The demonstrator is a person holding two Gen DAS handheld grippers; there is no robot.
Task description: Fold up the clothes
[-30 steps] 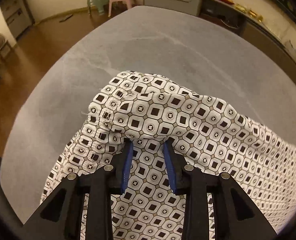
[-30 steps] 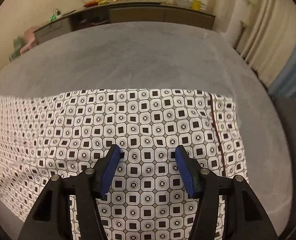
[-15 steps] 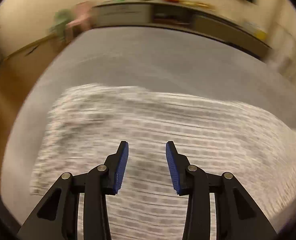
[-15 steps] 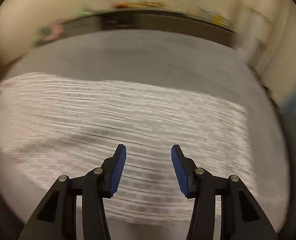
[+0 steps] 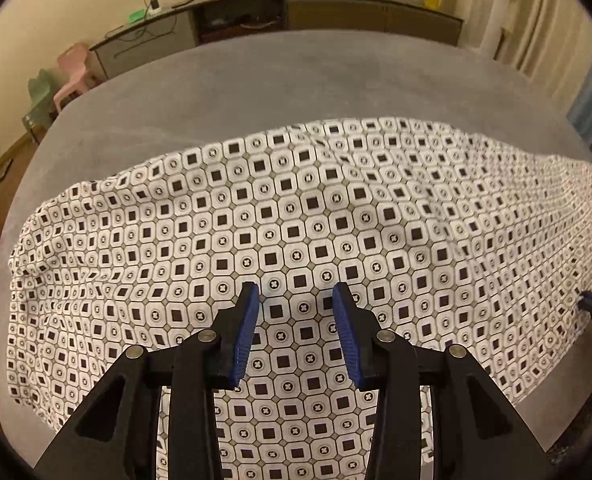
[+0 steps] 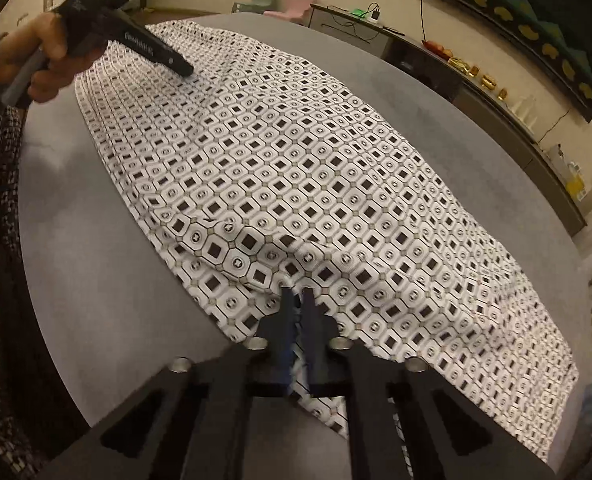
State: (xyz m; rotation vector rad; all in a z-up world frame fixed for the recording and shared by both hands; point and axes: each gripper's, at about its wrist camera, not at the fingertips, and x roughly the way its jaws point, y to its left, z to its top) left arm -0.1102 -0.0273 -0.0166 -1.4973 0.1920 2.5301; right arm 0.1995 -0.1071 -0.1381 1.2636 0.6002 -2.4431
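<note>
patterned cloth point(image 5: 320, 216) spread on grey desk point(image 5: 296, 80), left claw point(image 5: 295, 300) spread above cloth w/ nothing pinched, right claw point(image 6: 298, 300) pressed together, pinching cloth edge

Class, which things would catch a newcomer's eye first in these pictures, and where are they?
The patterned cloth with black squares covers most of the grey surface. At its near edge the right gripper is pinched shut on a fold, while the left gripper stands open above the cloth.

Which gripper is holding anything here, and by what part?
The right gripper pinches the patterned garment at a raised fold near its near edge. The left gripper holds nothing, jaws apart.
</note>
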